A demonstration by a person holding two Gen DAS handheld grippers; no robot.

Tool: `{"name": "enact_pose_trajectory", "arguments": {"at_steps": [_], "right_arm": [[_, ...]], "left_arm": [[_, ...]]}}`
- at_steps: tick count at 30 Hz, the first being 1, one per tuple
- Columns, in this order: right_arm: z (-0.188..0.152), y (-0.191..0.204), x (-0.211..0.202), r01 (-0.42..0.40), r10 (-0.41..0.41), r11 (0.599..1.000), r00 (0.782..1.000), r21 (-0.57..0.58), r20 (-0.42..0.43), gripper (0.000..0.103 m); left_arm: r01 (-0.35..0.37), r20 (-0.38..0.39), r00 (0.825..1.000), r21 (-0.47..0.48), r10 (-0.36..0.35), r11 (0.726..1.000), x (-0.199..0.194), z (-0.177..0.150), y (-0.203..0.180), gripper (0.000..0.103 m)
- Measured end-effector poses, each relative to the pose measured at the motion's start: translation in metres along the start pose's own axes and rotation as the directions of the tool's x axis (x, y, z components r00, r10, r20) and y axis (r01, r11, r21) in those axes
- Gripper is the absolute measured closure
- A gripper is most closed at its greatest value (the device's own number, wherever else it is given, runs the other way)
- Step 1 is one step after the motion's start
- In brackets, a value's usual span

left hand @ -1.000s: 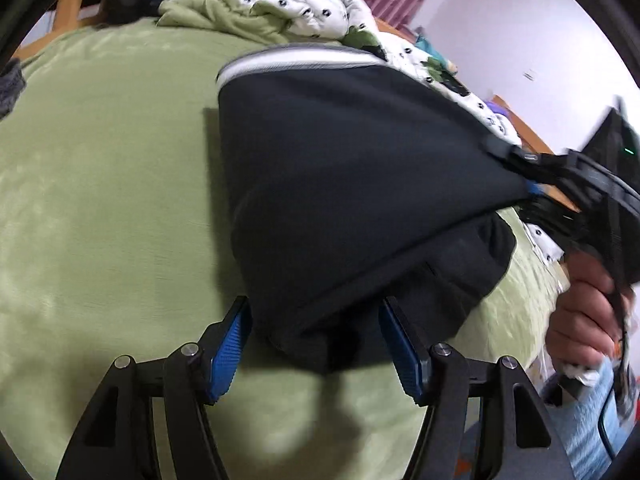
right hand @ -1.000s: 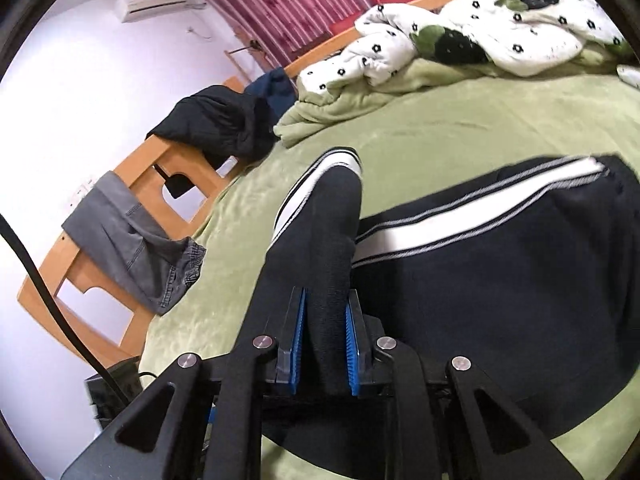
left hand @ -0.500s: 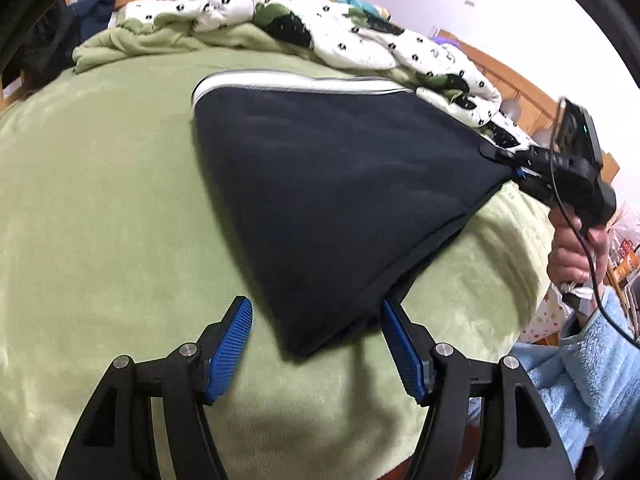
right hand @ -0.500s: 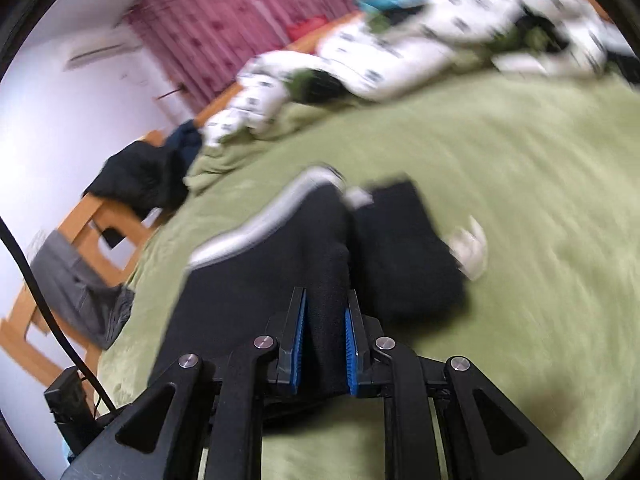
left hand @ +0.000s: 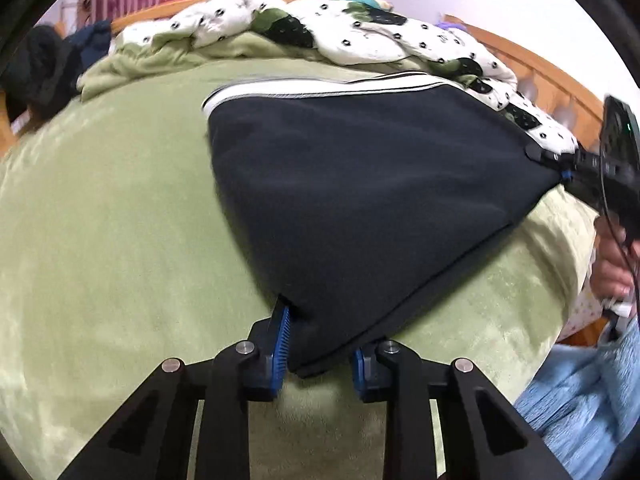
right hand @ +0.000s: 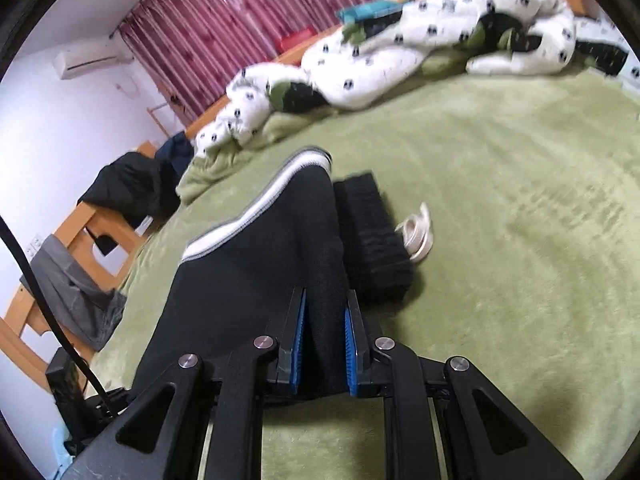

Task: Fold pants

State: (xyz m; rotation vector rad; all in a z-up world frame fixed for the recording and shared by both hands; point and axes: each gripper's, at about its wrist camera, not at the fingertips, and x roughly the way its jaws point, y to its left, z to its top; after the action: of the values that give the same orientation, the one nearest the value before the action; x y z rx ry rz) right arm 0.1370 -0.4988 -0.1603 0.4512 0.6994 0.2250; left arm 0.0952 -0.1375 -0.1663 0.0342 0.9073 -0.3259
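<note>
The bed's green fleece blanket (left hand: 100,240) carries the black track pants with a white side stripe (left hand: 360,200), which lie toward its near edge, well short of the rumpled white spotted duvet (left hand: 360,36) at the bed's far side. What has changed in the last second: the left tool (left hand: 320,344), which stood wide around the near corner of the pants, is closing its jaws, and the fabric corner now sits between the blue pads. The right tool (right hand: 324,344) has swung the waistband end across the blanket and stays clamped on a bunched fold of cloth. With both near corners taken, the pants look ready for a lift or a stretch into the next fold.

From the left wrist view the doubled pants form a broad wedge; their long axis runs along the striped edge, parallel to the duvet, with the cuffs probably toward the wooden bed frame (right hand: 84,224), though the blur leaves that unsure. A white drawstring (right hand: 418,236) trails beside the ribbed waistband (right hand: 372,232).
</note>
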Motion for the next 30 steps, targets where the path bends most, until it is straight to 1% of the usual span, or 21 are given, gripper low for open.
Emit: {"name": "enact_pose_trajectory", "arguments": {"at_steps": [1,2,4,6,8,9,10,13,15,16,17,18,19,20,21,22,23,24,25,27,30], "right_arm": [[-0.002,-0.001,0.006,0.014,-0.014,1.0,1.0,-0.005,-0.022,0.087],[-0.006,-0.004,0.02,0.031,-0.032,0.999,0.996,-0.005,-0.079,0.085],[-0.01,-0.009,0.024,0.038,-0.038,0.999,0.994,0.001,-0.105,0.082],[-0.004,-0.01,0.014,0.02,-0.019,1.0,0.997,0.017,-0.074,0.077],[0.007,-0.006,0.007,0.03,-0.03,1.0,0.999,0.008,-0.023,0.074],[0.019,-0.001,0.01,0.043,-0.043,0.999,0.999,-0.009,-0.007,0.072],[0.028,0.002,0.015,0.045,-0.045,0.999,0.999,-0.016,-0.014,0.068],[0.057,0.014,0.047,0.052,-0.054,0.998,0.997,-0.036,-0.052,0.068],[0.065,0.019,0.069,0.081,-0.086,0.995,0.992,-0.057,-0.095,0.068],[0.067,0.024,0.085,0.112,-0.122,0.99,0.984,-0.082,-0.129,0.068],[0.066,0.028,0.098,0.135,-0.151,0.985,0.976,-0.11,-0.154,0.073],[0.065,0.03,0.101,0.14,-0.158,0.982,0.975,-0.126,-0.153,0.077],[0.063,0.035,0.099,0.149,-0.172,0.974,0.976,-0.169,-0.132,0.081],[0.061,0.038,0.094,0.143,-0.167,0.97,0.98,-0.196,-0.111,0.092],[0.063,0.035,0.08,0.111,-0.125,0.978,0.99,-0.175,-0.07,0.092],[0.065,0.026,0.071,0.076,-0.082,0.99,0.996,-0.115,-0.046,0.093],[0.067,0.015,0.067,0.063,-0.065,0.996,0.997,-0.06,-0.038,0.093],[0.067,0.0,0.068,0.096,-0.097,0.995,0.994,-0.02,-0.043,0.093],[0.066,-0.006,0.074,0.11,-0.112,0.994,0.992,-0.027,-0.066,0.093],[0.061,-0.014,0.083,0.097,-0.099,0.995,0.99,-0.024,-0.103,0.091],[0.074,-0.004,0.069,0.106,-0.113,0.991,0.989,-0.086,-0.093,0.077]], "left_arm": [[-0.011,-0.021,1.0,0.001,0.011,1.0,0.006,-0.003,0.0,0.078],[-0.02,-0.027,0.999,0.006,0.02,1.0,0.008,-0.007,0.0,0.074],[-0.001,-0.039,0.999,-0.011,0.0,1.0,0.006,-0.01,0.003,0.071],[0.023,-0.073,0.997,-0.022,-0.025,0.999,-0.001,-0.01,0.007,0.065],[0.018,-0.07,0.997,-0.011,-0.018,1.0,-0.01,-0.012,0.011,0.053],[0.015,-0.056,0.998,-0.006,-0.015,1.0,-0.016,-0.014,0.013,0.051],[0.025,-0.039,0.999,-0.006,-0.025,1.0,-0.025,-0.018,0.014,0.047],[0.063,-0.014,0.998,-0.028,-0.063,0.998,-0.043,-0.02,0.023,0.041],[0.05,-0.011,0.999,-0.061,-0.051,0.997,-0.046,-0.016,0.033,0.041],[0.047,-0.011,0.999,-0.071,-0.048,0.996,-0.046,-0.014,0.037,0.041],[0.037,-0.011,0.999,-0.086,-0.039,0.996,-0.045,-0.009,0.043,0.041],[0.03,-0.009,0.999,-0.1,-0.032,0.995,-0.043,-0.005,0.046,0.041],[0.028,-0.006,1.0,-0.11,-0.028,0.993,-0.042,-0.001,0.051,0.041],[0.034,0.003,0.999,-0.126,-0.034,0.991,-0.042,0.004,0.057,0.041],[0.037,0.009,0.999,-0.133,-0.037,0.99,-0.04,0.009,0.059,0.041],[0.035,0.016,0.999,-0.142,-0.033,0.989,-0.039,0.015,0.063,0.041],[0.031,0.025,0.999,-0.145,-0.028,0.989,-0.037,0.02,0.065,0.041],[0.033,0.036,0.999,-0.144,-0.028,0.989,-0.035,0.027,0.067,0.041],[0.032,0.04,0.999,-0.144,-0.026,0.989,-0.032,0.033,0.068,0.041],[0.037,0.055,0.998,-0.159,-0.029,0.987,-0.025,0.05,0.069,0.041],[0.085,0.06,0.995,-0.199,-0.074,0.976,-0.008,0.072,0.073,0.041]]}}
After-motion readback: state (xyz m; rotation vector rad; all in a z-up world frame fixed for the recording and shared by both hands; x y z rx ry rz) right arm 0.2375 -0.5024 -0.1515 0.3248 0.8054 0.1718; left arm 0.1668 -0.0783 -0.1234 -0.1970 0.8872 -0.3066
